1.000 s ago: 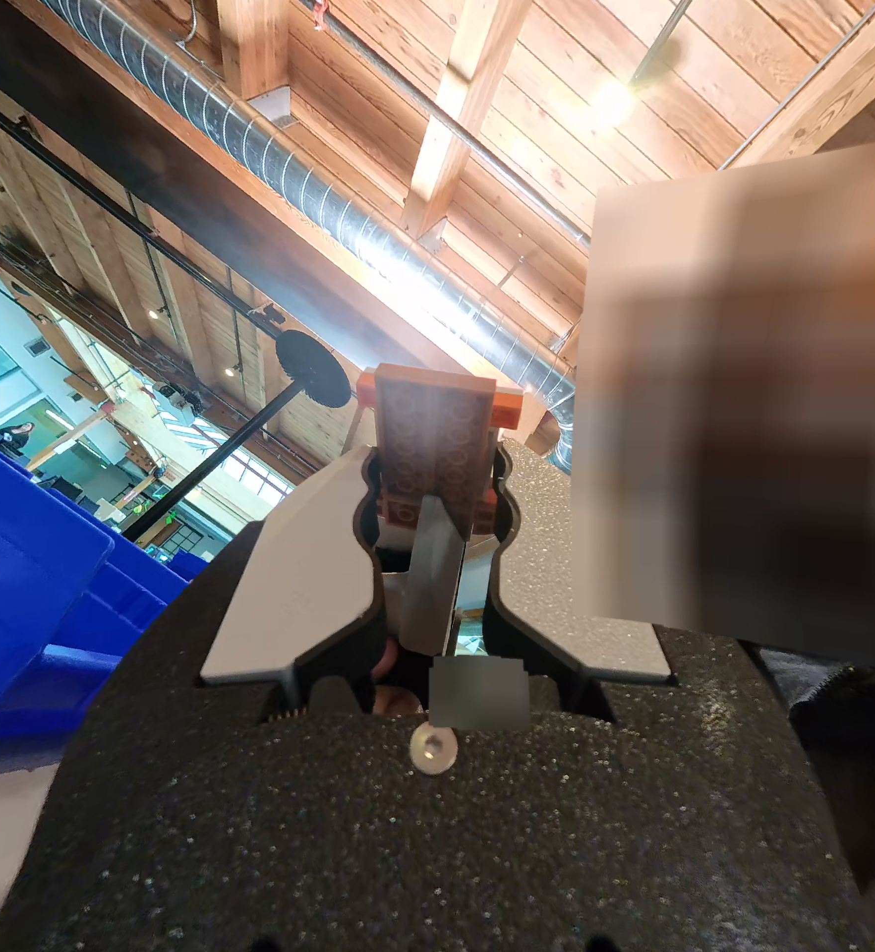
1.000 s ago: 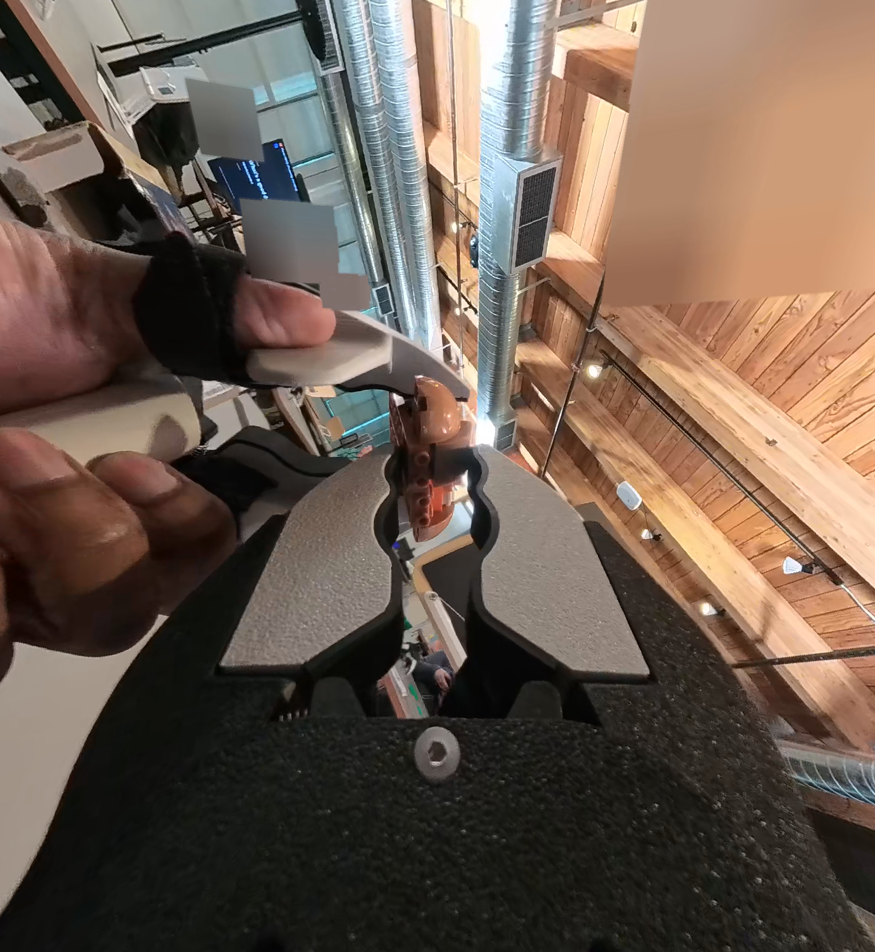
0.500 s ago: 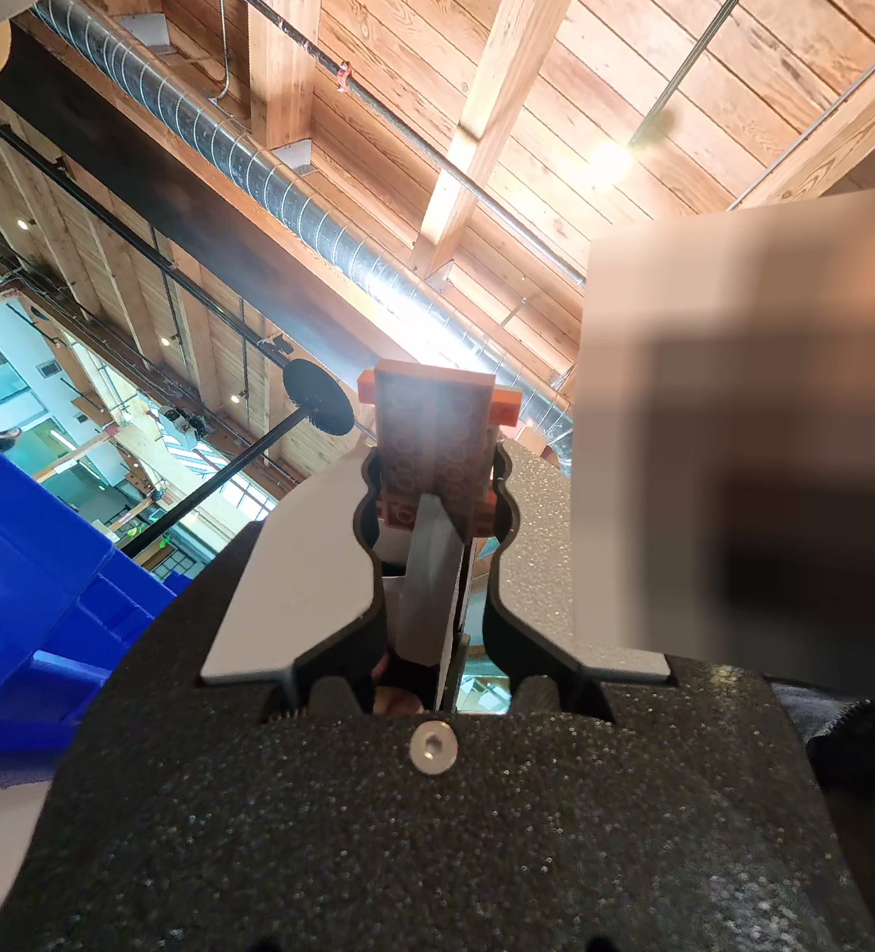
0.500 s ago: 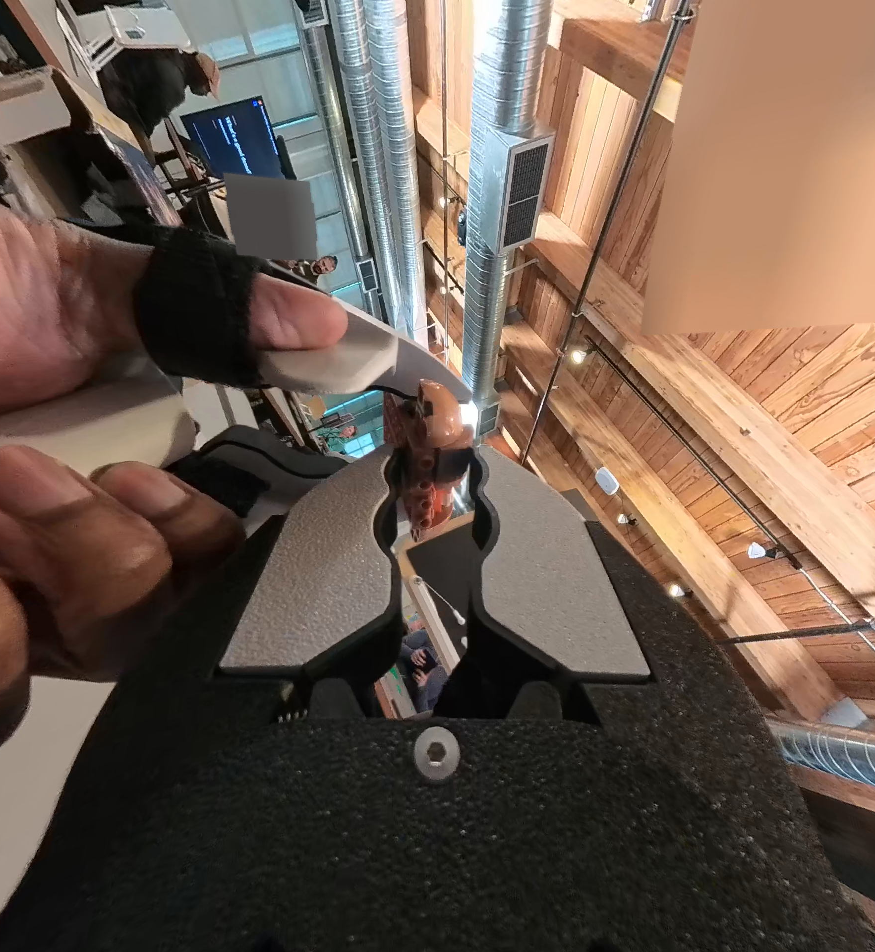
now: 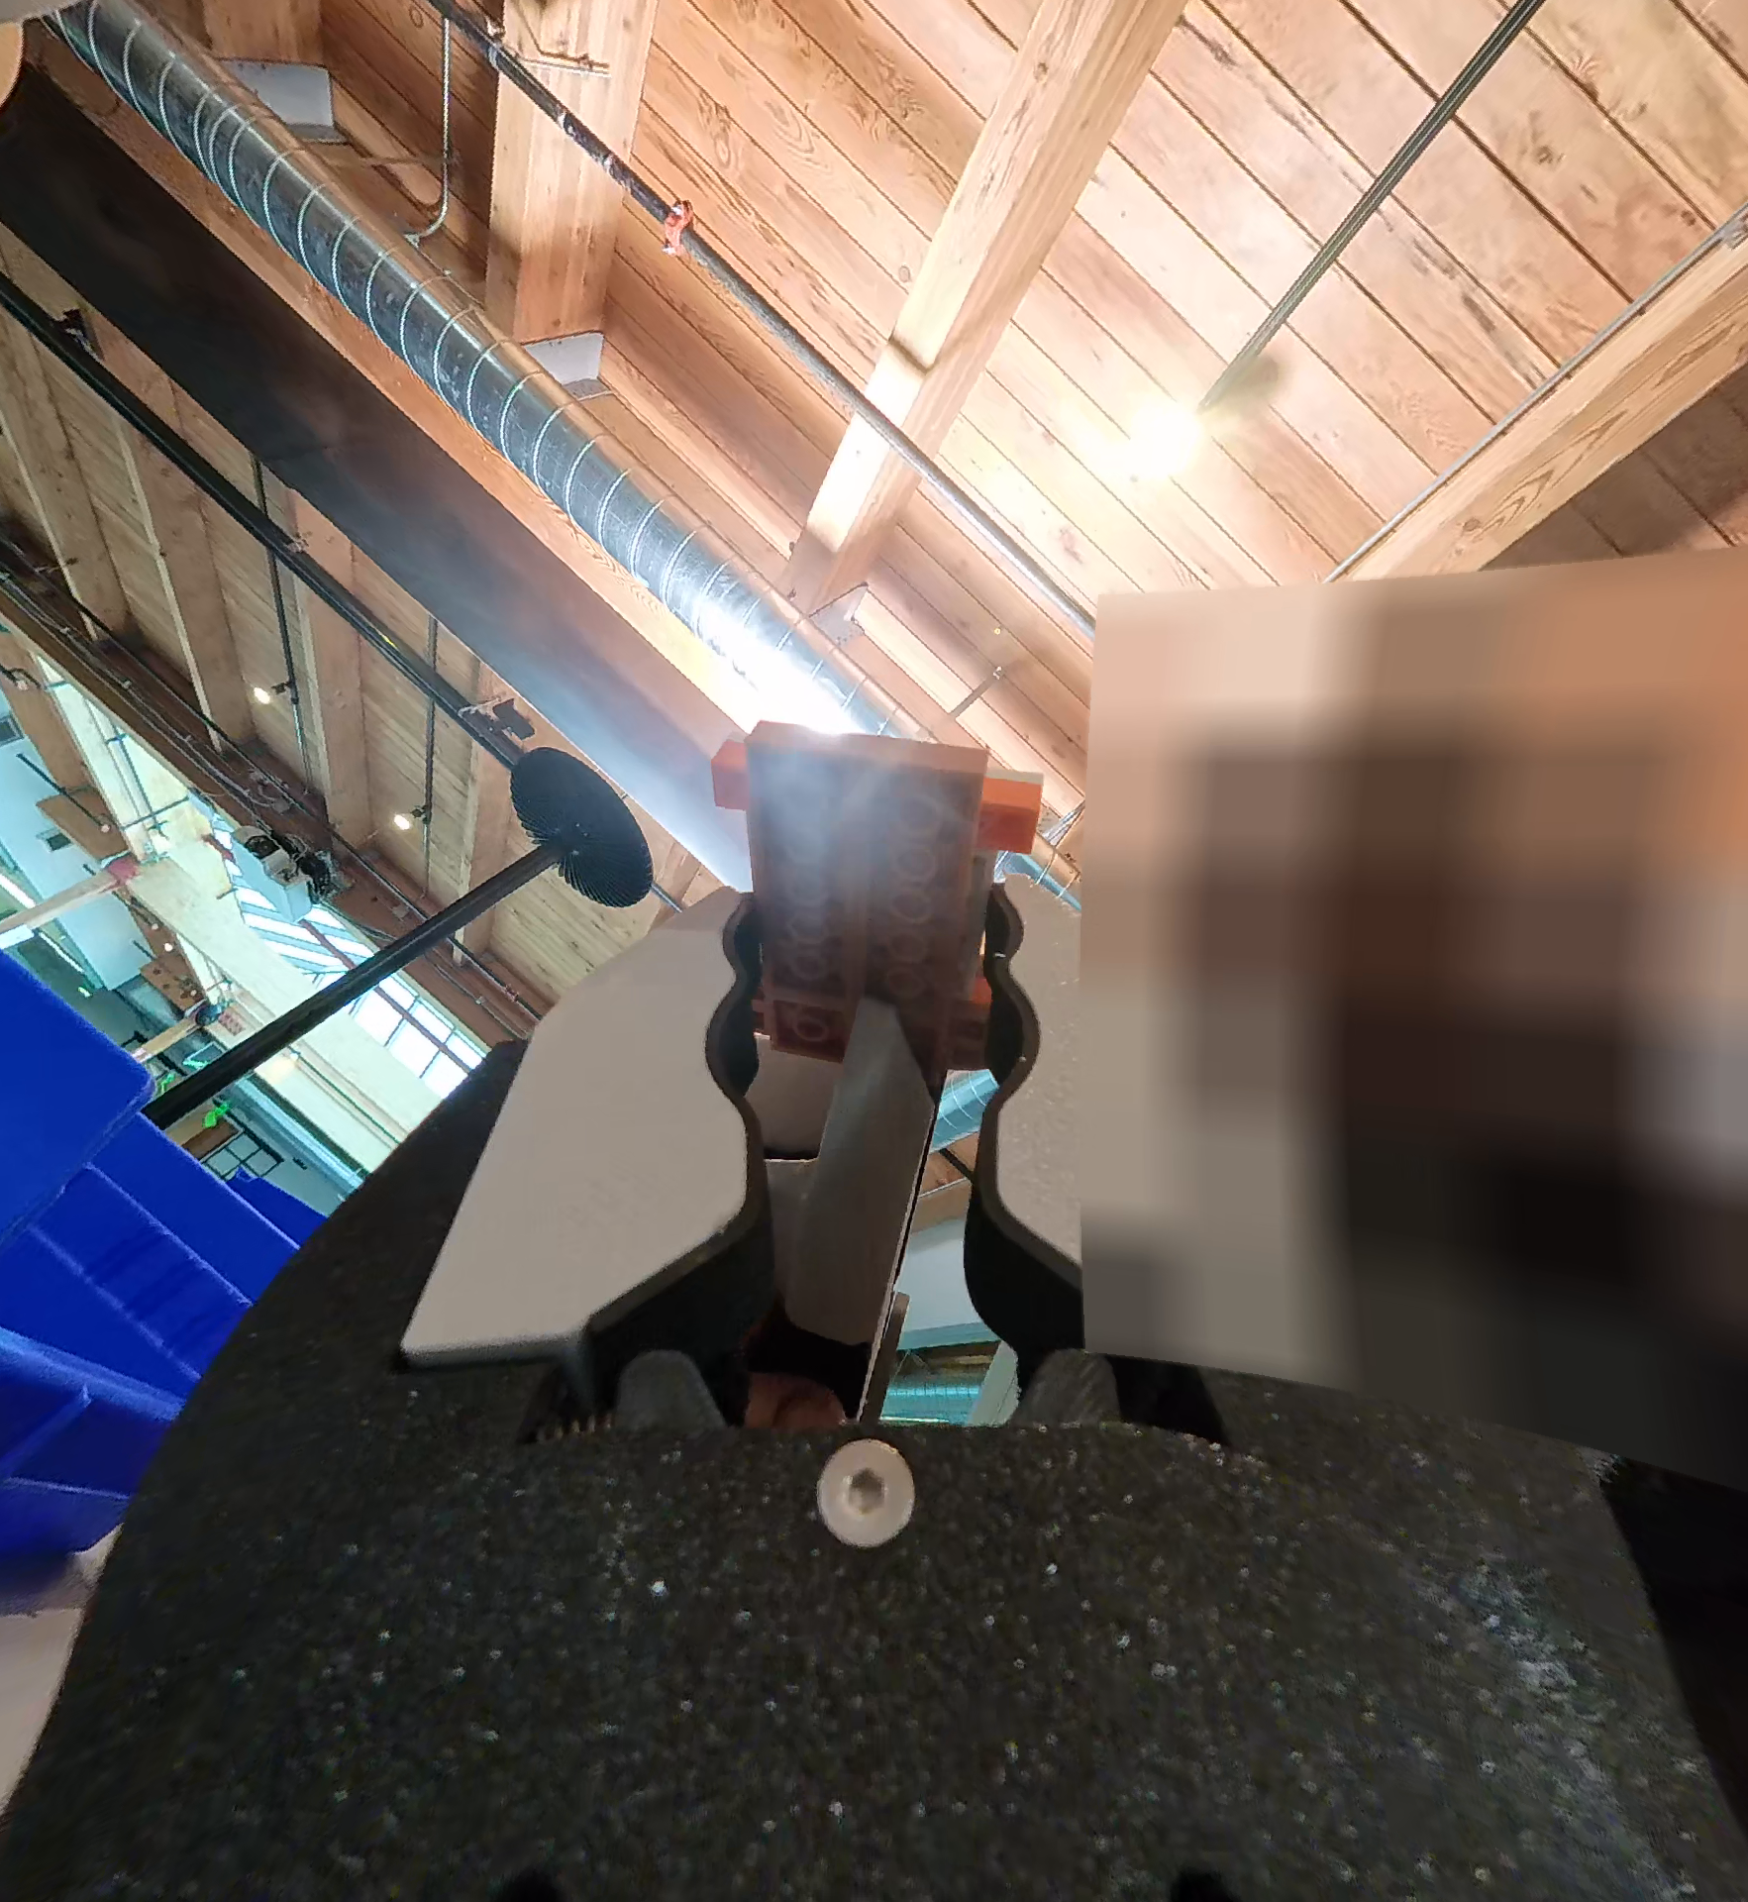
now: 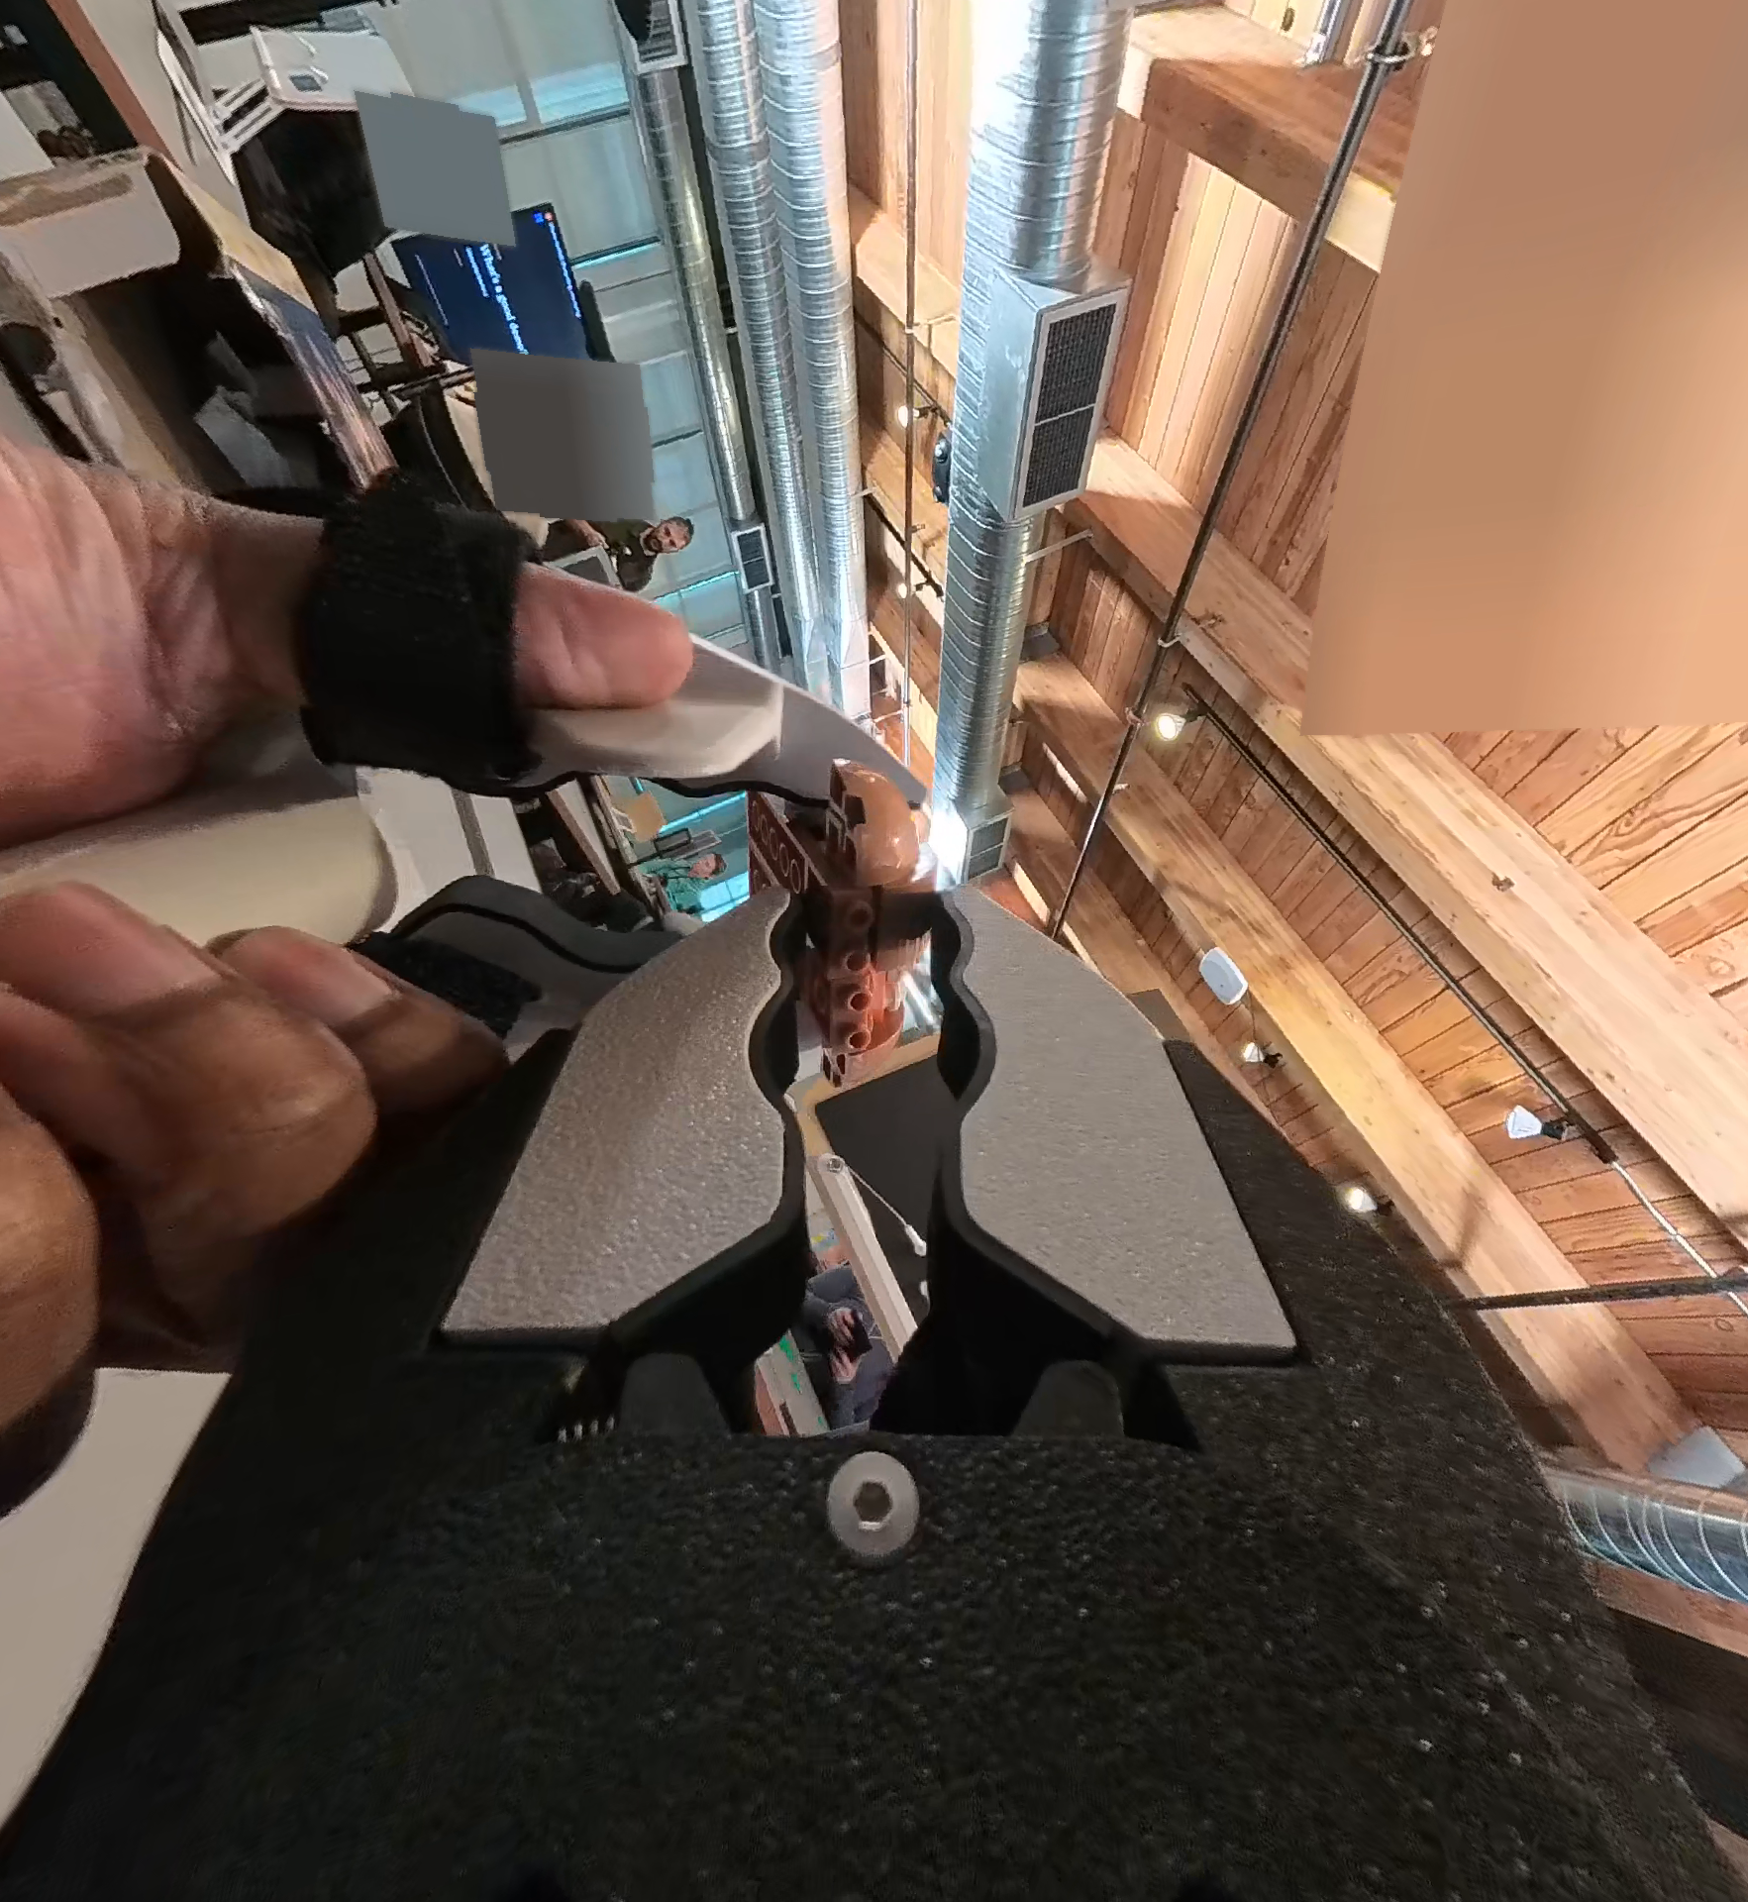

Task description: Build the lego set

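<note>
Both grippers point up toward the ceiling. My left gripper (image 5: 864,926) is shut on a brown lego assembly (image 5: 849,875), whose plate underside faces the camera with orange pieces (image 5: 1008,813) sticking out at its top corners. A grey finger of the other gripper (image 5: 864,1163) shows below it between the jaws. In the right wrist view, my right gripper (image 6: 864,926) is shut on the same brown assembly (image 6: 849,978), which has a rounded brown piece (image 6: 880,834) on top. The left gripper's grey finger (image 6: 705,720) reaches it from the left.
A person's hand (image 6: 129,1029) with a black strap holds the left gripper. Blue bins (image 5: 26,1235) stand at the left. A black pole with a disc (image 5: 581,842) stands behind. A cardboard box (image 6: 77,226) is at the upper left. Wooden beams and metal ducts are overhead. Both grippers' tips are close together, under 4 cm apart.
Both views have tilted a little against the ceiling. The brown assembly stays held between both grippers in the same place.
</note>
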Demonstrator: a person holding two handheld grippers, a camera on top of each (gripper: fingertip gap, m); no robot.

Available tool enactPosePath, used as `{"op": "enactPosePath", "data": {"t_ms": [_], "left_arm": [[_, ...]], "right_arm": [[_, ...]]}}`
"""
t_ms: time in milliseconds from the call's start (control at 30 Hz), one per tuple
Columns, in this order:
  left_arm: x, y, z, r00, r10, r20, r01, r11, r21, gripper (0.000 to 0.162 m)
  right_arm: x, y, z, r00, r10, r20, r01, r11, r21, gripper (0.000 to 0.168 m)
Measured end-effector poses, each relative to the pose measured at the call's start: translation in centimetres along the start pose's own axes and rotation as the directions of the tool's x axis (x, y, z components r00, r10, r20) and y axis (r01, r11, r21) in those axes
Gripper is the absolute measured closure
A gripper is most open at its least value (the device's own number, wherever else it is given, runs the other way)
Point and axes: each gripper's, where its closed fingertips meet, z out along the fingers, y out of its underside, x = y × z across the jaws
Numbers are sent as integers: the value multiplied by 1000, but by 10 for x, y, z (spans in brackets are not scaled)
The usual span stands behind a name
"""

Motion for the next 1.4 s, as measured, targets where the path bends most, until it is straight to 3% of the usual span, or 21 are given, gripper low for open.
{"op": "enactPosePath", "data": {"t_ms": [967,1167,1400], "left_arm": [[-4,1,0,1000,5,15,-5,1000,-2,120],[-13,-5,-3,998,-10,69,9,1000,13,120],[-24,-7,-5,989,4,147,-1,1000,-18,120]], "right_arm": [[-1,3,0,995,79,59,-78,997,-20,146],[-1,4,0,990,115,81,-114,993,-18,138],[-10,15,0,980,130,148,-123,991,-56,147]]}}
